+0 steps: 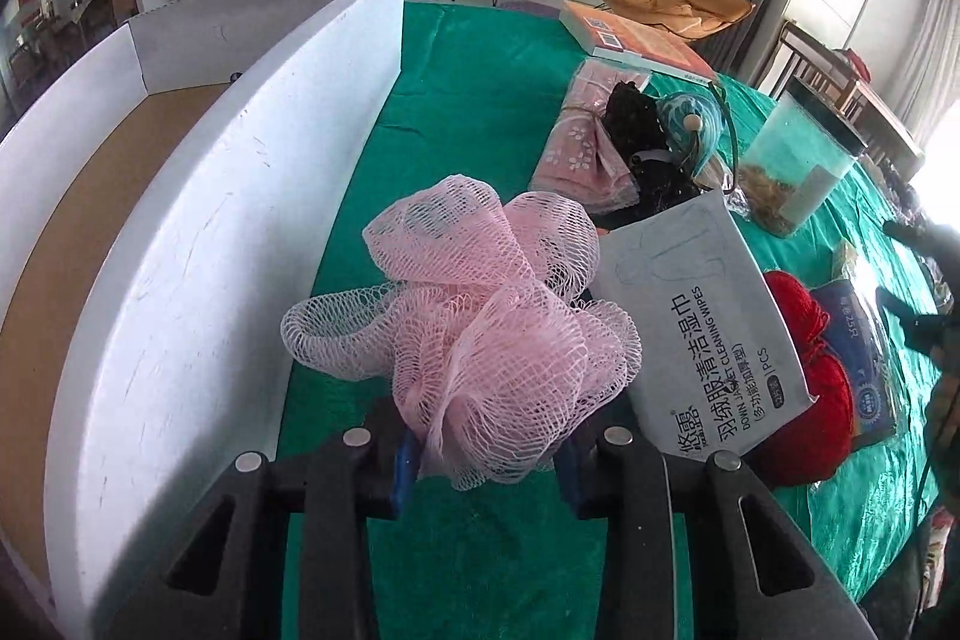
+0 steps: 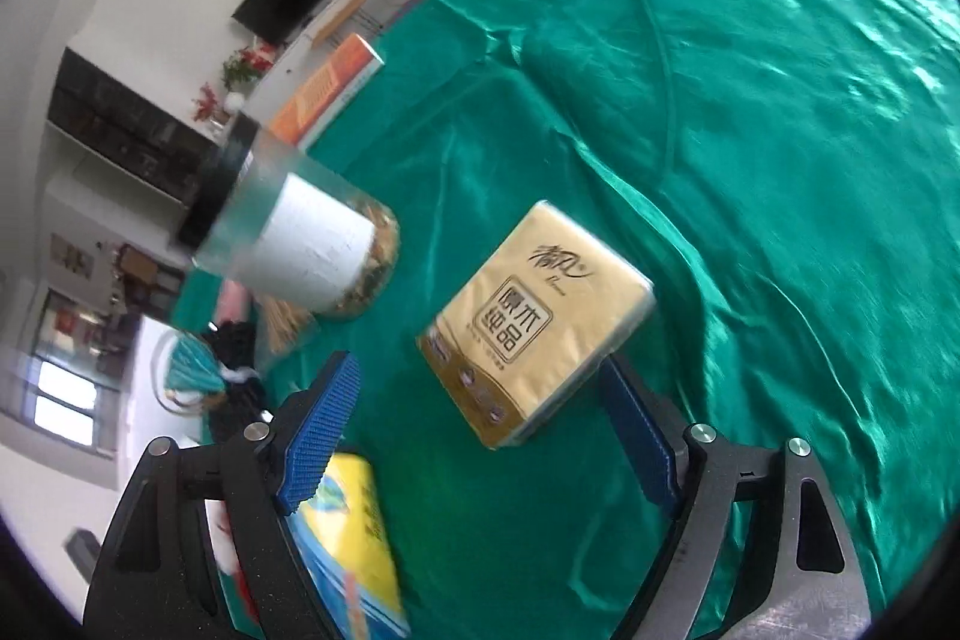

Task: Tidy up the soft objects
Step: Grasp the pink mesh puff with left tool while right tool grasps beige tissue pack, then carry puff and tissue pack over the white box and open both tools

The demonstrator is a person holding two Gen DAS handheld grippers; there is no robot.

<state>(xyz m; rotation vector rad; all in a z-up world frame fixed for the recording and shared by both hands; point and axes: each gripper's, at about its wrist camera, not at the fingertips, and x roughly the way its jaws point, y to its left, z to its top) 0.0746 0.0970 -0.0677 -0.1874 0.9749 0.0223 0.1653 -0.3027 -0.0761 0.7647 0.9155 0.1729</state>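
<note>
L gripper (image 1: 486, 436) is closed on the pink mesh bath pouf (image 1: 480, 304); its blue pads (image 1: 401, 466) pinch the pouf's lower bunch from both sides, and the rest of the puff balloons out ahead at 12 o'clock. The pouf has no real long axis, just a loose ball w/ one loop flopping toward 9 o'clock.

White box (image 1: 252, 196), open top w/ brown cardboard floor, sits just beside the pouf at 9–10 o'clock from the L gripper; its near wall runs roughly 6 to 12 o'clock. That's the relation the next move turns on, I judge: the pouf likely has to go up over that wall and across toward 9 o'clock. L hand is nearer the box by far.

R gripper (image 2: 480, 430) hangs w/ jaws wide, nothing between the pads. Yellow tissue pack (image 2: 534, 322) lies on the green cloth (image 2: 750, 160) just ahead at 12–1 o'clock, long axis running about 7 to 1 o'clock, so the fingers roughly straddle its short side. Probably the R hand's next pick.

Wipes packet (image 1: 702, 328) and red yarn (image 1: 804, 382) lie at 2–3 o'clock of the pouf; clear jar (image 2: 294, 232) at 10 o'clock from the R gripper.
</note>
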